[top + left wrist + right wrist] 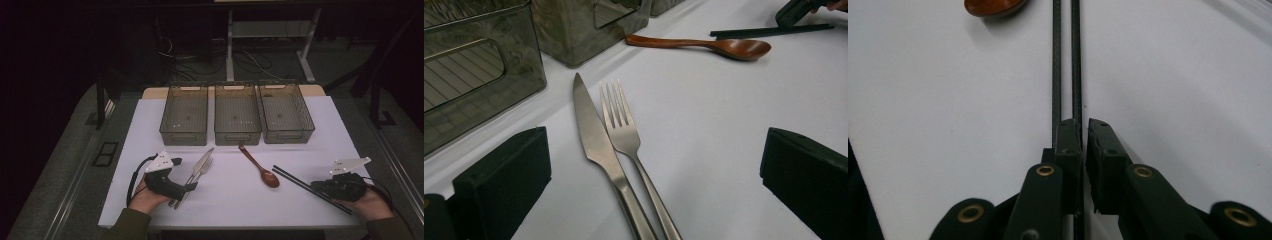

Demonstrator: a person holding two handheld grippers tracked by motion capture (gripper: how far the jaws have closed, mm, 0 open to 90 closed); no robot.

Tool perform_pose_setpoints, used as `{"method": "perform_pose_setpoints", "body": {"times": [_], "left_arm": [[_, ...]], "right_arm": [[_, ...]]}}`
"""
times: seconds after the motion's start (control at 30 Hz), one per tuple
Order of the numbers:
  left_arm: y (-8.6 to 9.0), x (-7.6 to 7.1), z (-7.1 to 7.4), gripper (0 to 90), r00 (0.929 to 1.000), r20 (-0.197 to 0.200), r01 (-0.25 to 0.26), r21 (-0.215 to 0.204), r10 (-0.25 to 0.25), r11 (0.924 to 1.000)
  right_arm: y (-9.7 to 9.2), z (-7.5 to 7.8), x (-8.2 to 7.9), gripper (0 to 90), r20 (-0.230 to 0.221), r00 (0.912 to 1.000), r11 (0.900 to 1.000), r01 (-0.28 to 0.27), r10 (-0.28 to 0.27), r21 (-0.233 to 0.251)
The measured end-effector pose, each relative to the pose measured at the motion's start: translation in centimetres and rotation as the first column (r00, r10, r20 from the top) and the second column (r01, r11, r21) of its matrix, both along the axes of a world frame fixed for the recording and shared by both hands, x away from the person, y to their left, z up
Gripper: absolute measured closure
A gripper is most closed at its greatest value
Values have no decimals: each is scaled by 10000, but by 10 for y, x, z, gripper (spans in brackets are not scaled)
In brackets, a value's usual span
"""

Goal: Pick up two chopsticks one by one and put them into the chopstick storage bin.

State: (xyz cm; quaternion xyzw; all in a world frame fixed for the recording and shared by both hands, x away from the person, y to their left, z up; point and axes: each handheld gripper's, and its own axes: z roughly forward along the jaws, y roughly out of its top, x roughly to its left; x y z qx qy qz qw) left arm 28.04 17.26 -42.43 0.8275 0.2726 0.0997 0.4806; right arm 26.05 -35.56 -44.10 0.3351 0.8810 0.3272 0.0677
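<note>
The right gripper (320, 187) sits low at the near right of the white table (300, 210). Its jaws are pressed together on one of the pair of thin black chopsticks (1076, 60), pinching near the end closest to the person; the other stick lies just beside the jaws, and I cannot tell whether it is caught too. A grip at that end leaves the long free length to swing toward a bin.

The left gripper (192, 186) rests near the handles of the steel table knife (596, 140) and steel fork (624, 132), jaws wide apart, apparently lined up to take one.

Farther on lies the reddish-brown wooden spoon (260, 167). Beyond stand three smoky transparent plastic bins (237, 137) in a row, likely one per kind of utensil.
</note>
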Motion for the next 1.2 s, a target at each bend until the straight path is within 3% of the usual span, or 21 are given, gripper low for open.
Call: {"method": "perform_pose_setpoints", "body": {"times": [0.27,0.4,0.9,1.2], "left_arm": [[0,0,0,0,10000,-13,18,-4,-18,10000],[-1,0,0,0,10000,-10,20,2,-20,10000],[-1,0,-1,0,10000,-27,28,12,-28,10000],[-1,0,-1,0,10000,-28,48,62,-48,10000]], "right_arm": [[1,-2,1,824,161,9998,9995,-113,118,-297],[4,-1,-1,827,362,9991,9975,-175,200,-687],[4,-1,0,850,300,9993,9977,-197,217,-655],[2,-1,2,850,167,9994,9992,-290,294,-286]]}}
